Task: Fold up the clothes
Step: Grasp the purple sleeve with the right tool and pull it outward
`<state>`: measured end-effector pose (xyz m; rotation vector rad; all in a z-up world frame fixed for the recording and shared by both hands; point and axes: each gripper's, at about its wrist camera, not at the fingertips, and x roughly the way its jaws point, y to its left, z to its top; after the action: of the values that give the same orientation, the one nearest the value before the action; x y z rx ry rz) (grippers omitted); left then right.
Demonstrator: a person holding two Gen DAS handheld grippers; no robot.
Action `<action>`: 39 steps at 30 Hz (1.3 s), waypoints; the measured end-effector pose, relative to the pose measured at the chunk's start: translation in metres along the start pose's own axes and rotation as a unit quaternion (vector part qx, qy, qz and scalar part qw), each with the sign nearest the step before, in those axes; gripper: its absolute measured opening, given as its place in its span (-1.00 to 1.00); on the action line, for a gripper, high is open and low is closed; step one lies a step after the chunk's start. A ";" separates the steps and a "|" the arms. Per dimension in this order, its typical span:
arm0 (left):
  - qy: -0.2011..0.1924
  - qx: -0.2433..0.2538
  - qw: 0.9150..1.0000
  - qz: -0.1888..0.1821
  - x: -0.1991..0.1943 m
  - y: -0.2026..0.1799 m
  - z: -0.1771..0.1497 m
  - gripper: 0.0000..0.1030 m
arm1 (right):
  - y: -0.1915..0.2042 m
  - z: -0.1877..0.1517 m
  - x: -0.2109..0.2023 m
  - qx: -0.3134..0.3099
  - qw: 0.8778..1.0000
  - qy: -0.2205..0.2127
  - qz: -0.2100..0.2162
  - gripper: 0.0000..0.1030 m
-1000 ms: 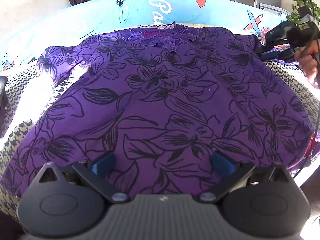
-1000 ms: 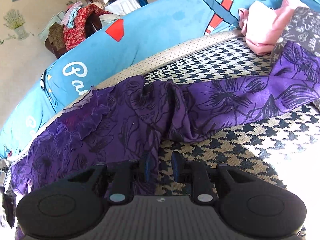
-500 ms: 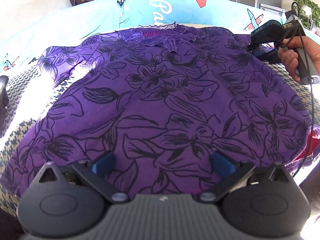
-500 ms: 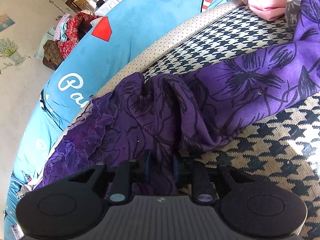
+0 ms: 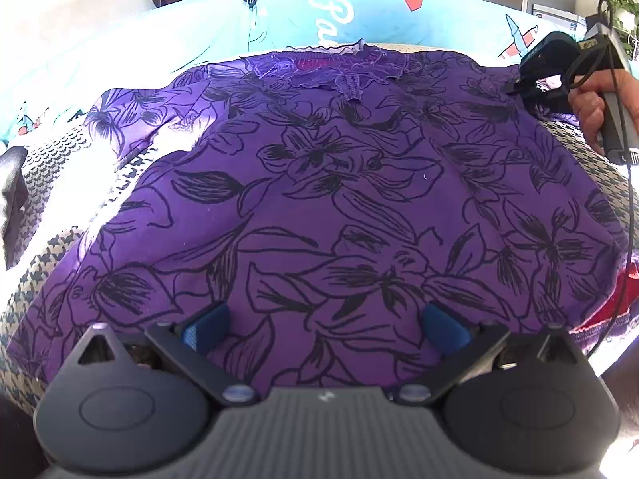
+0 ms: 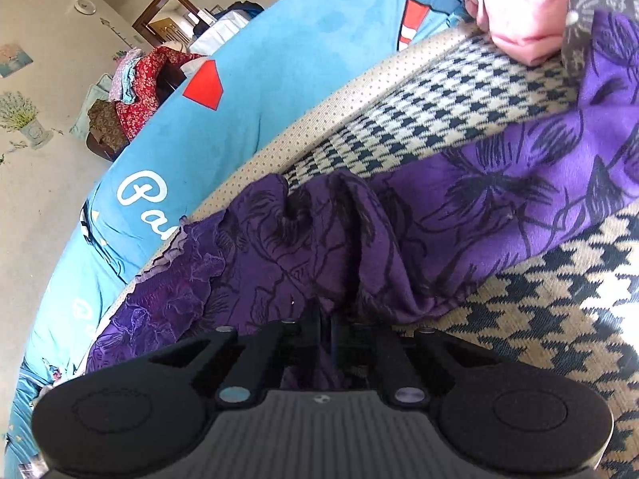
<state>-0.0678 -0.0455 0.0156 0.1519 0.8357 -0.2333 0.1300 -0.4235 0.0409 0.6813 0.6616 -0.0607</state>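
Now, the purple floral top [image 5: 339, 183] lies spread face-up across the houndstooth bed cover [image 6: 551, 319], neckline at twelve o'clock against the blue pillow [image 6: 279, 80], hem nearest the left gripper [image 5: 325, 329]. That gripper hovers over the hem with its jaws spread wide and nothing between them. Over at two o'clock in the left view, the right gripper [image 5: 535, 84] has its jaws pinched tight on a bunch of fabric where the right sleeve [image 6: 519, 199] meets the shoulder; cloth puckers into ridges just ahead of them. My read: a sleeve fold is in hand, with the shoulder seized and the sleeve trailing out towards three o'clock. The next move likely calls for carrying that pinch inward across the body while keeping the front panel flat. The cloth looks thin and drapey, black lily outlines on violet, lace ruffle at the collar [image 5: 331, 70].
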 end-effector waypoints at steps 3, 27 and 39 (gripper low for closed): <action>0.009 0.007 1.000 -0.005 0.000 -0.004 0.003 1.00 | 0.004 0.009 -0.013 -0.003 1.000 -0.029 0.001 -0.90; 0.025 0.064 0.994 -0.088 0.000 -0.052 0.010 1.00 | -0.024 0.030 -0.030 -0.059 0.996 0.000 -0.061 -0.50; -0.021 0.108 0.986 -0.124 -0.017 -0.082 0.023 1.00 | -0.016 0.002 -0.077 -0.139 0.988 0.057 -0.042 -0.47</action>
<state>-0.0838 -0.1275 0.0400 0.2449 0.7868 -0.5606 0.0656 -0.4493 0.0775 0.3896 0.7918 -0.0076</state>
